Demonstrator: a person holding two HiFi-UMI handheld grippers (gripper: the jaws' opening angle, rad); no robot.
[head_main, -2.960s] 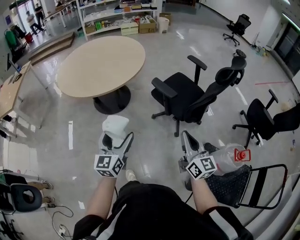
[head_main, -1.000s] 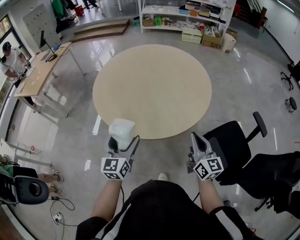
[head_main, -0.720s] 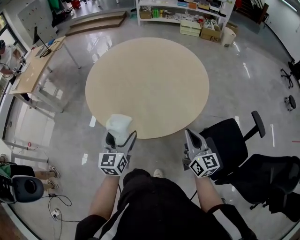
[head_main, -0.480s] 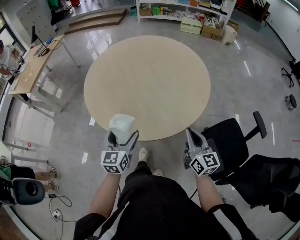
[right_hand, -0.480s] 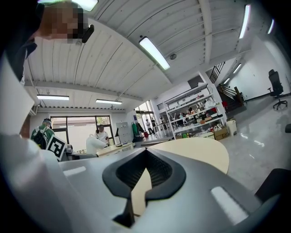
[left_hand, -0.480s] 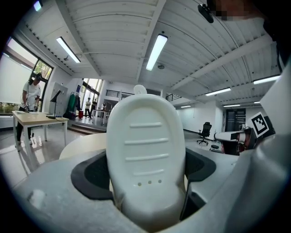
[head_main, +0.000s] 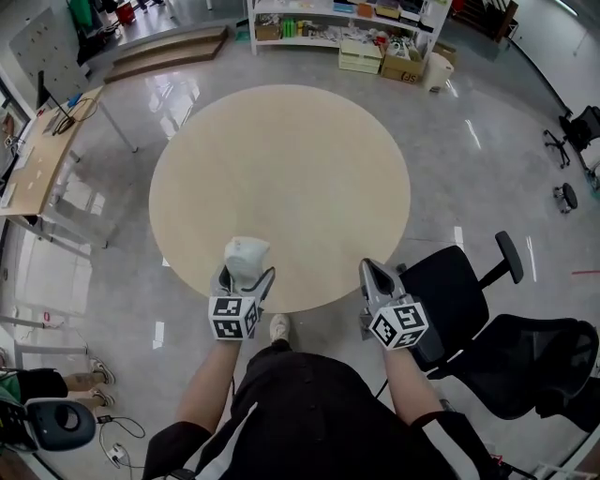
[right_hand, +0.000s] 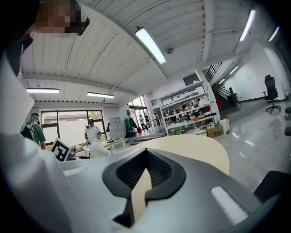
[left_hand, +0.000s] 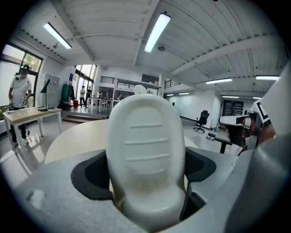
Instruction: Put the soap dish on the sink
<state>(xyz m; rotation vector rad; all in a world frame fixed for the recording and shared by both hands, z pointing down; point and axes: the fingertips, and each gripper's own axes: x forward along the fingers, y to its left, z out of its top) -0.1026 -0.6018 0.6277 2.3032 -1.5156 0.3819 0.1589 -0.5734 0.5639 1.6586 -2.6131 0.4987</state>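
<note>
My left gripper [head_main: 246, 275] clamps the white soap dish [left_hand: 145, 150]; my right gripper [head_main: 368, 269] is pinched together, nothing between, round table [head_main: 281, 169] just ahead.

**Occluded and Unresolved Areas**

Head view: The near end of the soap dish [head_main: 247, 253] is hidden between the tongs of the left gripper [head_main: 248, 273]. The right gripper [head_main: 370, 271] covers the left part of the black chair [head_main: 455, 286]. A second chair [head_main: 539, 361] is cut off by the right edge, and a desk [head_main: 37, 164] by the left edge. Articles on the far shelving [head_main: 337, 23] are too small to identify.

Left gripper view: The soap dish blocks the middle of the round bench [left_hand: 75, 134]. Its base drops out of sight below the tongs.

Right gripper view: The gripper body hides the near edge of the round bench. Items on the far shelving are too small to tell.
</note>
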